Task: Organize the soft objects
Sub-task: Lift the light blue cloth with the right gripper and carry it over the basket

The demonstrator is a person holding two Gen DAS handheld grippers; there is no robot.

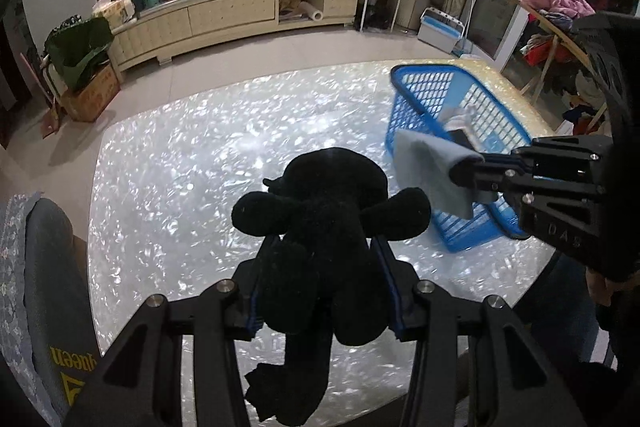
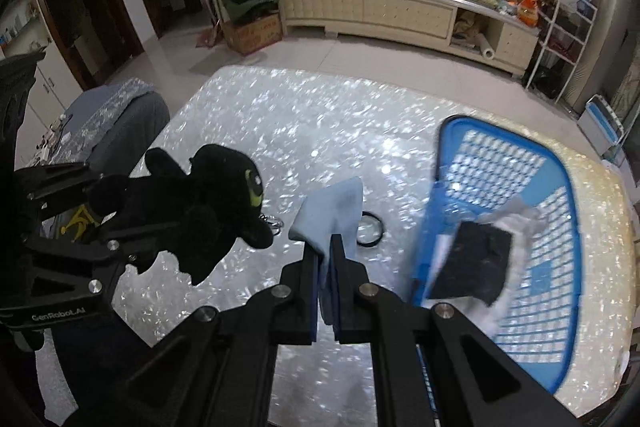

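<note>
The counter [image 2: 280,115], a pale slab with a glittering shell-like surface, carries a blue plastic basket [image 2: 560,219] near its far right corner; the basket has lattice walls, looks motion-blurred, and holds a black cloth [image 2: 472,259] lying over white fabric [image 2: 520,215]. The left tool [image 1: 320,291] is part-way open and clamped on a black plush toy [image 1: 320,211], its blue-edged pads pressing the toy's body from both sides. The toy hangs above the counter's near middle with its long axis running away from the tool, head toward the far edge, two rounded limbs spread sideways and a ragged tail end drooping toward the camera; in the right wrist view its face shows a yellow-green eye [image 2: 254,187]. The right tool [image 2: 325,267] is pinched tight on a light blue cloth [image 2: 332,215], a soft thin piece that stands up from the closed pads and flops over at its top, held above the counter just left of the basket. Behind the cloth, a small black ring [image 2: 372,231] lies flat on the counter, and a metal key ring [image 2: 272,223] shows near the toy.
</note>
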